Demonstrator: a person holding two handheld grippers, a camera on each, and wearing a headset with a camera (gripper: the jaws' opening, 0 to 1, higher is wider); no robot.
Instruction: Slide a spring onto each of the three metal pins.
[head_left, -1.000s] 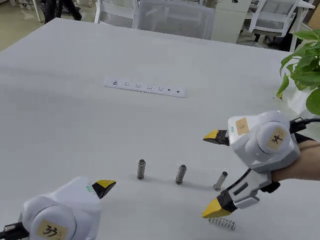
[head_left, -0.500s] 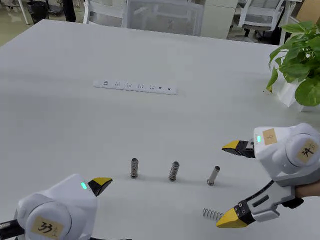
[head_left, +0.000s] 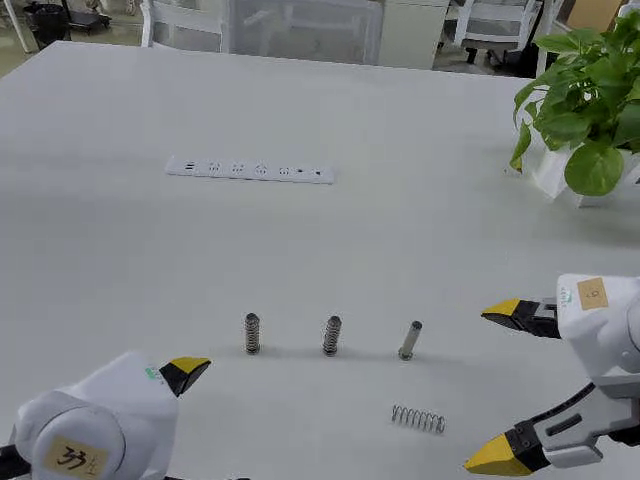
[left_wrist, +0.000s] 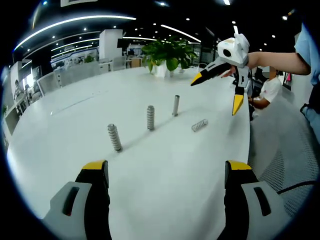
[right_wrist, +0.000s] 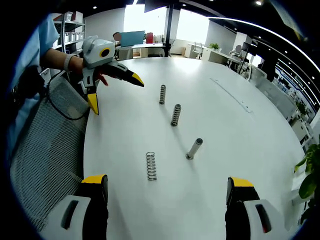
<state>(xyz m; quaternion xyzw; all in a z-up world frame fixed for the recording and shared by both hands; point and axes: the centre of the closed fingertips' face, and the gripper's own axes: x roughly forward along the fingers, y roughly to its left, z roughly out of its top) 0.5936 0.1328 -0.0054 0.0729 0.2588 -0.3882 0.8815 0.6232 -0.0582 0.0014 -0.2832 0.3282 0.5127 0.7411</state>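
Three metal pins stand in a row on the white table (head_left: 120, 260). The left pin (head_left: 252, 333) and the middle pin (head_left: 331, 335) each carry a spring. The right pin (head_left: 409, 340) is bare. A loose spring (head_left: 418, 419) lies flat just in front of the bare pin, seen again in the right gripper view (right_wrist: 151, 165). My right gripper (head_left: 497, 385) hangs open and empty to the right of that spring. My left gripper (left_wrist: 166, 170) is open and empty near the table's front left, short of the row of pins.
A white power strip (head_left: 250, 169) lies further back on the table. A potted plant (head_left: 585, 100) stands at the far right. Chairs (head_left: 300, 25) line the far edge. In the right gripper view, the table edge runs along the left, by a mesh chair (right_wrist: 45, 150).
The head camera has swung right. My right gripper has drawn back to the right, away from the bare pin and the loose spring. The left gripper has hardly moved.
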